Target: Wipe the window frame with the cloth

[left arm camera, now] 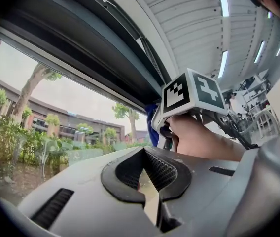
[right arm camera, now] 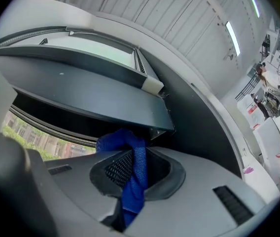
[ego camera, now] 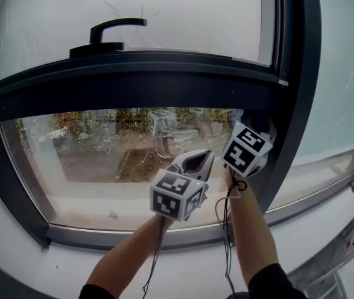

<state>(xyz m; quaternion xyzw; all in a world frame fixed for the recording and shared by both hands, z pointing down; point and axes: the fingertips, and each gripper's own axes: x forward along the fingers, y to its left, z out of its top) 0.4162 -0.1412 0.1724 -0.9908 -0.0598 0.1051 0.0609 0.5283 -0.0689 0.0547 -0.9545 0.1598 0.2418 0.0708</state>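
My right gripper [right arm camera: 136,174] is clamped on the blue cloth [right arm camera: 122,140], which is bunched against the dark window frame [right arm camera: 105,102] at the pane's upper right corner. My left gripper [left arm camera: 147,176] is closed on nothing, just beside it.

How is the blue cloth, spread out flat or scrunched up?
Scrunched up. The blue cloth is bunched into a narrow strip, pinched between the jaws of the right hand-held gripper, just under the dark window frame.
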